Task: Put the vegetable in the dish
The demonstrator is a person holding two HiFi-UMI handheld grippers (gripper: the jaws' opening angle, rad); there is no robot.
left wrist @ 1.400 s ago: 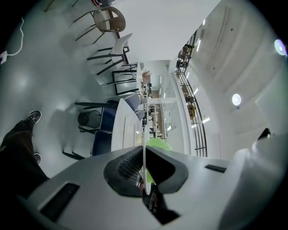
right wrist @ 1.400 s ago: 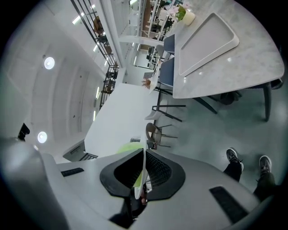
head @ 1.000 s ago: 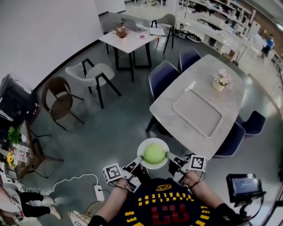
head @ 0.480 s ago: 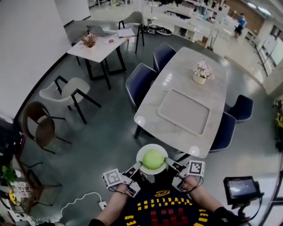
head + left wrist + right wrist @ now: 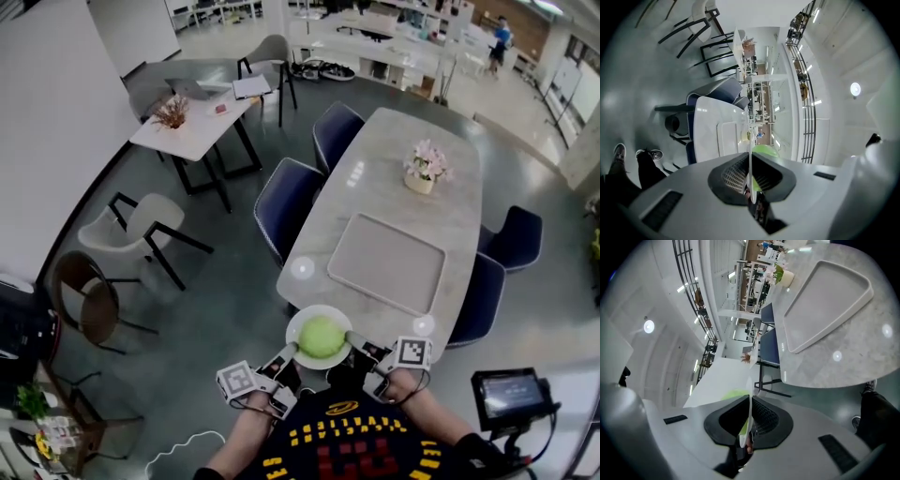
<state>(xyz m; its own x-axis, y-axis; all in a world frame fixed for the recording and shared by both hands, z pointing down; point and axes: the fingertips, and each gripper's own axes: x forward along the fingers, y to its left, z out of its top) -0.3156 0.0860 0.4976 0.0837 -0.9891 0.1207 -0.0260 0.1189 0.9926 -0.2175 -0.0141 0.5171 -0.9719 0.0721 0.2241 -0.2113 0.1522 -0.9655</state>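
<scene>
A round green vegetable (image 5: 322,337) lies in a white dish (image 5: 298,327) that I carry in the air just short of the marble table's near end. My left gripper (image 5: 292,352) is shut on the dish's left rim and my right gripper (image 5: 352,338) is shut on its right rim. In the left gripper view the dish's thin white edge (image 5: 750,171) runs between the dark jaws, with the green vegetable (image 5: 763,151) beyond. The right gripper view shows the same dish rim (image 5: 748,420) pinched between the jaws and a sliver of the green vegetable (image 5: 736,393).
The long marble table (image 5: 375,187) lies ahead with a grey tray (image 5: 385,260) near its front end and a flower pot (image 5: 423,171) further back. Dark blue chairs (image 5: 286,202) stand along both sides. A smaller white table (image 5: 192,120) and chairs are at the left. A screen on a stand (image 5: 509,394) is at my right.
The view has advanced towards the marble table, so its near end is now right in front of the dish. Both grippers keep the same hold on the dish.
</scene>
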